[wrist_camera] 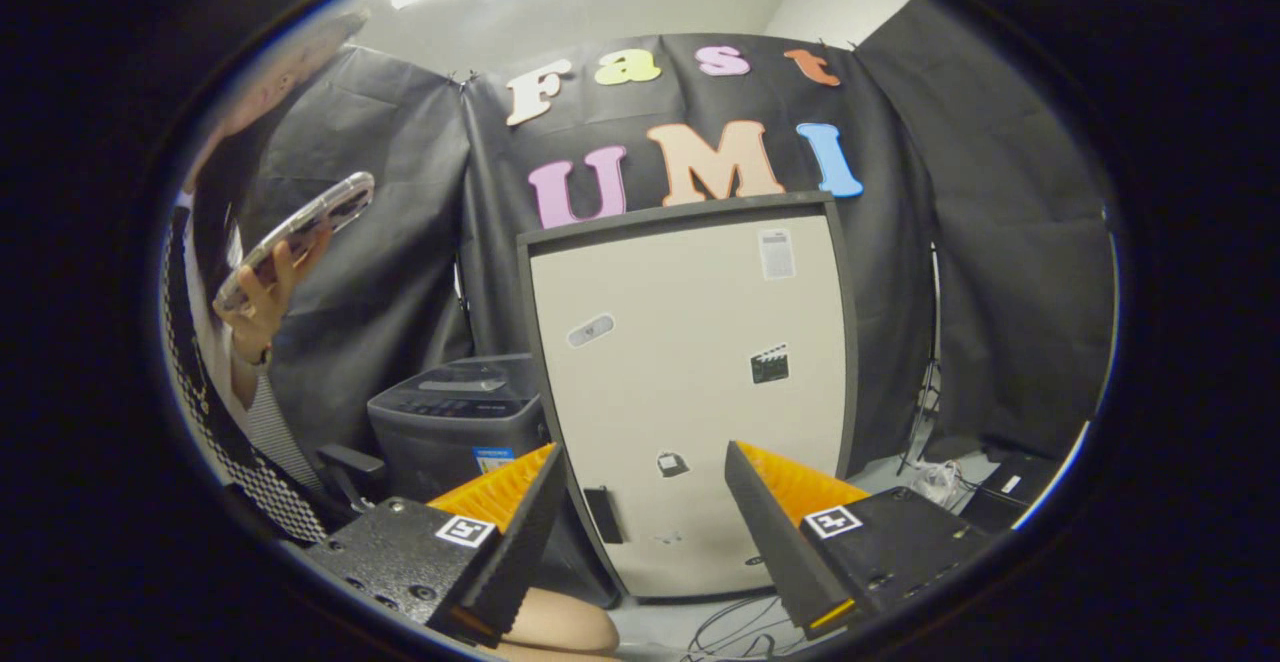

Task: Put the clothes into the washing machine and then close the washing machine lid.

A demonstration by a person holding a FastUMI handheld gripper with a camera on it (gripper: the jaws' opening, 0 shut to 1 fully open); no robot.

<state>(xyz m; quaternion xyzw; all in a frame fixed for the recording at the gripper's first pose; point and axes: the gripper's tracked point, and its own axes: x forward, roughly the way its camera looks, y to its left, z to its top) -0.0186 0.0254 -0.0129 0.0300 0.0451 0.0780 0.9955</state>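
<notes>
A dark grey top-loading washing machine (455, 420) stands beyond my left finger, beside a tall cabinet; its lid looks down. My gripper (643, 464) is held up in the air, well short of the machine, open with nothing between its fingers. No clothes are seen from this angle.
A tall beige cabinet (690, 382) with a dark frame and small stickers stands straight ahead, right of the washer. A person stands at the left, a hand (262, 297) holding a phone (296, 234). Cables (730, 627) lie on the floor below. Dark boxes (1005, 487) sit at the far right.
</notes>
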